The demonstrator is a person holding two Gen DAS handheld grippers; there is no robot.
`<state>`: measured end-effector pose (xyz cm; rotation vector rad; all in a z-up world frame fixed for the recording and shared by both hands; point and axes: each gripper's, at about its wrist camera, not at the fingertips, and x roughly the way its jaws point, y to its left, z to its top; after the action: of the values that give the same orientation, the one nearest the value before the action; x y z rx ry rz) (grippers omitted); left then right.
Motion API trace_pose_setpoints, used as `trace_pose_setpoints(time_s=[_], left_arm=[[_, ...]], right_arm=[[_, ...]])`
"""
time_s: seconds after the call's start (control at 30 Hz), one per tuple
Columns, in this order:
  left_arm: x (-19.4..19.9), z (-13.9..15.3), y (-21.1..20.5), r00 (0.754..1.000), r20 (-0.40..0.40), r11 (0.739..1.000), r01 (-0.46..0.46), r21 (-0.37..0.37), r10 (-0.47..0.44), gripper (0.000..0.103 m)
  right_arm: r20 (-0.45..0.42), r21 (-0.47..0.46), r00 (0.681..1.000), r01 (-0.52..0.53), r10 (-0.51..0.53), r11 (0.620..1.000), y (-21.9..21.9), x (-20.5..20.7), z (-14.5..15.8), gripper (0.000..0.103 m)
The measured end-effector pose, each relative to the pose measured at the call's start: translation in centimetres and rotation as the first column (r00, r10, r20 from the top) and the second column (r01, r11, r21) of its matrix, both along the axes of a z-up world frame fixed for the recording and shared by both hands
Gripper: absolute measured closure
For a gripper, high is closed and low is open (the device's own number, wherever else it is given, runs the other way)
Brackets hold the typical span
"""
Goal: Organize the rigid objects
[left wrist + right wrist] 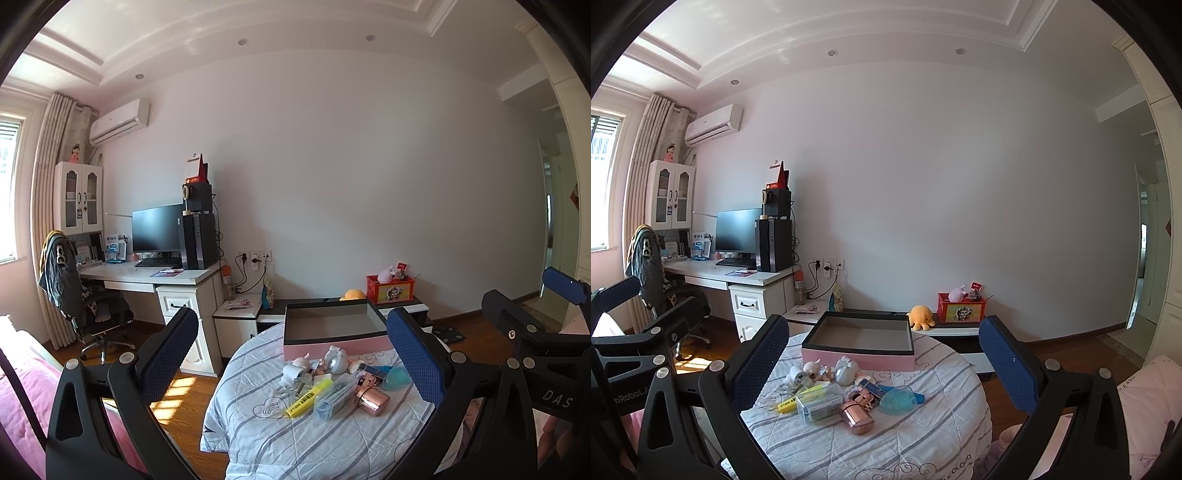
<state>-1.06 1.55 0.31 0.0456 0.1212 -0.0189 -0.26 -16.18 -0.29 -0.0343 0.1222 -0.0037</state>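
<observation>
Pink box (pixel 857 360) beyond right tool (pixel 882 365), apart

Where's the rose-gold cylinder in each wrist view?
Left wrist: rose-gold cylinder lies right of centre, at the pile's near right edge.
Right wrist: it lies left of centre, at the pile's near edge.
Shared landmark: the pink box behind the pile.

An open pink box (pixel 857 360) with a dark rim and bare grey inside sits behind a loose cluster of yellow highlighter (pixel 790 403), clear case (pixel 819 404), rose-gold cylinder (pixel 856 417) and small figurines (pixel 827 371)
</observation>
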Motion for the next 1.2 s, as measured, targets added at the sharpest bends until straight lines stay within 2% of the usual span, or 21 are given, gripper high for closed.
trace_pose_setpoints(time_s=[1.2], left_arm=[[0.07,-0.13,-0.15,1.0,-0.008,1.0,0.002,-0.004,-0.002,0.0]], right_arm=[[-0.006,-0.002,1.0,0.009,-0.009,1.0,-0.08,0.03,-0.42,0.0]])
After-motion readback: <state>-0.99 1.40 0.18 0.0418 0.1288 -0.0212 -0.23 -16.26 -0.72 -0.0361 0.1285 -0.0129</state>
